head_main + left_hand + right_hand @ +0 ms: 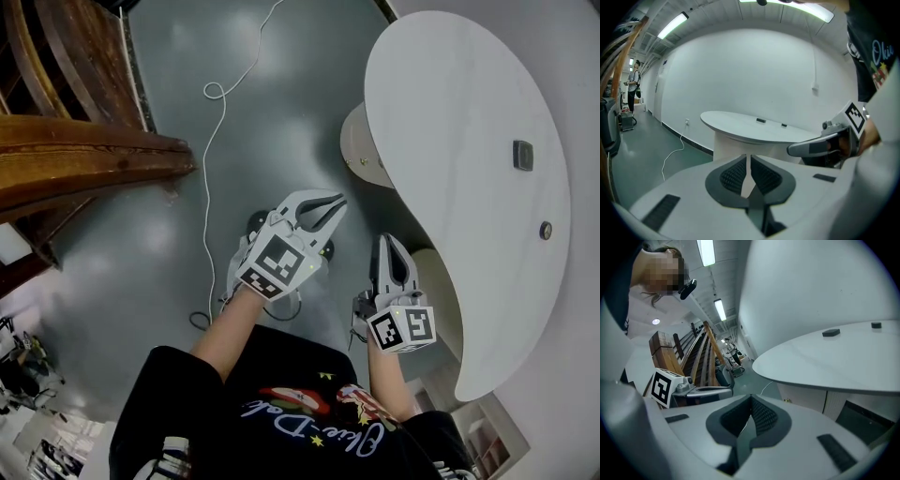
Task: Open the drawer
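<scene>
Left gripper (330, 206): claw pressed together, nothing in it. Right gripper (388, 242): claw also closed and empty. The two are side by side and apart, over open grey floor (281, 84).

White table (469, 122) fills 1 to 4 o'clock. Its curved edge overhangs just beside the right gripper.

Drawer unit (361, 141) is under the tabletop, at 1 o'clock from the left gripper. It has a small knob (787, 400) on the front. Neither gripper touches it.

Wooden rail (84, 159) is at 9 to 10 o'clock, well apart. White cable (208, 169) trails across the floor at 11 o'clock. There is free floor between the rail and the unit.
</scene>
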Demonstrator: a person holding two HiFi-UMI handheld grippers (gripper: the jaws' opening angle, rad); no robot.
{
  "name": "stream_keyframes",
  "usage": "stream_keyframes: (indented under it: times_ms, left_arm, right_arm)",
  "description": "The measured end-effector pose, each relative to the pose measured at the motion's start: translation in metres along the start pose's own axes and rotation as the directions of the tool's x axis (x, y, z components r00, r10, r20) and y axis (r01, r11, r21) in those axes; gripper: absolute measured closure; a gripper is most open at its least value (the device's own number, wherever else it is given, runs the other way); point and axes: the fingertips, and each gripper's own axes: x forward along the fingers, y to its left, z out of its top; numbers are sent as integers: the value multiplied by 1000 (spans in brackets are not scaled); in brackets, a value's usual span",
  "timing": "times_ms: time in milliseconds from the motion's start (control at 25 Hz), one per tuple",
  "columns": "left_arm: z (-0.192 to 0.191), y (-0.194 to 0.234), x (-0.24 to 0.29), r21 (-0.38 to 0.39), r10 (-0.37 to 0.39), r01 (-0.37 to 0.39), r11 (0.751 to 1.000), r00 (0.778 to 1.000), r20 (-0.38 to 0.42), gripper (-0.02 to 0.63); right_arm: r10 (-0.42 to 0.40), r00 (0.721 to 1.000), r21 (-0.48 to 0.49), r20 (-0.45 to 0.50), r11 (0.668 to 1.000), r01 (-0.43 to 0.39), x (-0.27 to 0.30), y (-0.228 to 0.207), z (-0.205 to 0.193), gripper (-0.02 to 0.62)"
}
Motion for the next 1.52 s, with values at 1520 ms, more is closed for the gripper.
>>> stream_keyframes:
  times_ms: [1520]
  left_arm:
    - [-99,44,168,-44,-79,75,996,990,-115,445]
  right_arm:
    - [-107,994,0,-21,994,107,57,-55,-50,597]
